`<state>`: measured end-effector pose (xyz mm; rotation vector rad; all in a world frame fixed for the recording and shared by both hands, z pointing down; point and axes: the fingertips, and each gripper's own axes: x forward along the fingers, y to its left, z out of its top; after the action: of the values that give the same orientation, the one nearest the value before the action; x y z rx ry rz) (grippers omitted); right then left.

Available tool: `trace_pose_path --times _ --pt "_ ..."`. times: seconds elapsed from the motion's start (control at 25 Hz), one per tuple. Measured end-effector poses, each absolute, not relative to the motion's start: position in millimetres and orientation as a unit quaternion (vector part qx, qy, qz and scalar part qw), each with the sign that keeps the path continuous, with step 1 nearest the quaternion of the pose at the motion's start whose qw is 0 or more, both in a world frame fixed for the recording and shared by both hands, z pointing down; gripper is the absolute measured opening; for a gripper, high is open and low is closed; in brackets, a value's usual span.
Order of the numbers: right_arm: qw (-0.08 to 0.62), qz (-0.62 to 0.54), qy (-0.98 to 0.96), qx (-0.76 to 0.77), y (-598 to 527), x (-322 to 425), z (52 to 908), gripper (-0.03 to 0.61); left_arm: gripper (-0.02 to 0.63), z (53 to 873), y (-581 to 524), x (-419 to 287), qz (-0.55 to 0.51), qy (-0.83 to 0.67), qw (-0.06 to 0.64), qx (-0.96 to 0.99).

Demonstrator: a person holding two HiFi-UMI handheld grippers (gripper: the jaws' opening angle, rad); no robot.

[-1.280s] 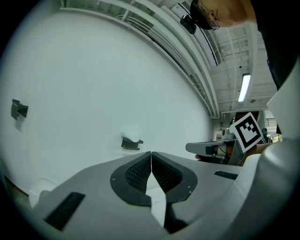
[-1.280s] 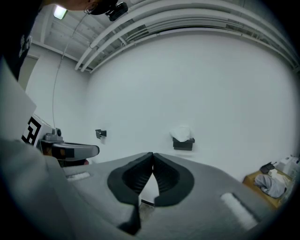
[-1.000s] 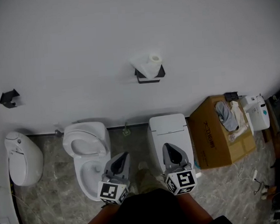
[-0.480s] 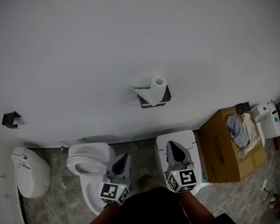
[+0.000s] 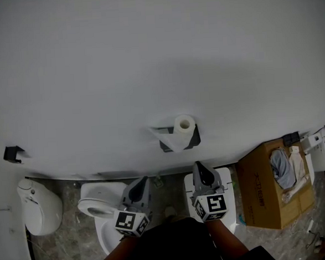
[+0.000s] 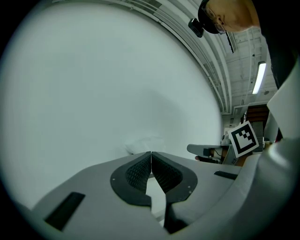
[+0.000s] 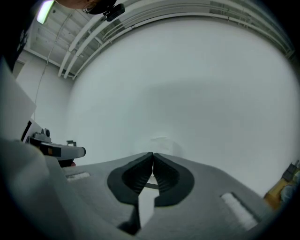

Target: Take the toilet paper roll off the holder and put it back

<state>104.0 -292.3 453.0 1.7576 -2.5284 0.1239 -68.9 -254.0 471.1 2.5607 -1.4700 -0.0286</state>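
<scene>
A white toilet paper roll (image 5: 182, 125) sits on a black wall holder (image 5: 178, 142), with a loose sheet hanging off its left side. It shows faintly in the left gripper view (image 6: 145, 143) and the right gripper view (image 7: 161, 143), straight ahead against the white wall. My left gripper (image 5: 141, 184) is shut and empty, below and left of the roll. Directly below the roll, my right gripper (image 5: 198, 167) is also shut with nothing in it. Both point level at the wall and stand well short of the roll.
An open toilet (image 5: 101, 206) and a closed white toilet (image 5: 227, 177) stand below the grippers. A urinal-like fixture (image 5: 40, 204) is at left, a cardboard box (image 5: 264, 194) with cloths at right, a small black bracket (image 5: 11, 154) on the wall at left.
Both grippers have advanced toward the wall together. The roll and holder have drifted down the head view and now lie much closer to the gripper tips.
</scene>
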Motion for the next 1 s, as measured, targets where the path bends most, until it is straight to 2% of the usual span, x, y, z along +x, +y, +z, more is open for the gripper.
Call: trace_pose_path --times 0.04,0.08,0.2,0.4,0.44,0.52,0.68,1.0 --pt "0.032 0.044 -0.826 0.56 -301.5 102.5 455.4 0.002 0.017 471.1 -261.0 -67.2 -0.007 -0.498 0.093 0.862" --pt "0.033 0.046 -0.833 0.55 -310.2 100.4 456.9 0.063 0.017 470.4 -268.2 -65.4 -0.006 -0.5 0.091 0.861" --pt "0.042 0.054 -0.845 0.531 -334.4 96.2 462.2 0.093 0.017 470.9 -289.7 -60.8 -0.002 -0.505 0.087 0.859" --pt "0.054 0.053 -0.847 0.526 -380.3 93.0 466.6 0.269 0.017 481.7 -313.7 -58.5 -0.002 -0.515 0.101 0.851" --pt "0.058 0.053 -0.848 0.525 -387.7 92.2 467.7 0.287 0.017 482.5 -315.8 -57.9 -0.001 -0.516 0.101 0.851" --pt "0.065 0.055 -0.851 0.518 -400.4 89.9 469.7 0.308 0.017 483.5 -320.2 -55.8 0.0 -0.518 0.104 0.849" --pt "0.073 0.053 -0.855 0.51 -420.3 83.9 473.5 0.313 0.017 490.5 -330.3 -59.5 0.007 -0.525 0.117 0.843" --pt "0.085 0.036 -0.856 0.509 -439.7 73.8 471.4 0.385 0.017 493.3 -330.9 -66.5 -0.001 -0.542 0.117 0.832"
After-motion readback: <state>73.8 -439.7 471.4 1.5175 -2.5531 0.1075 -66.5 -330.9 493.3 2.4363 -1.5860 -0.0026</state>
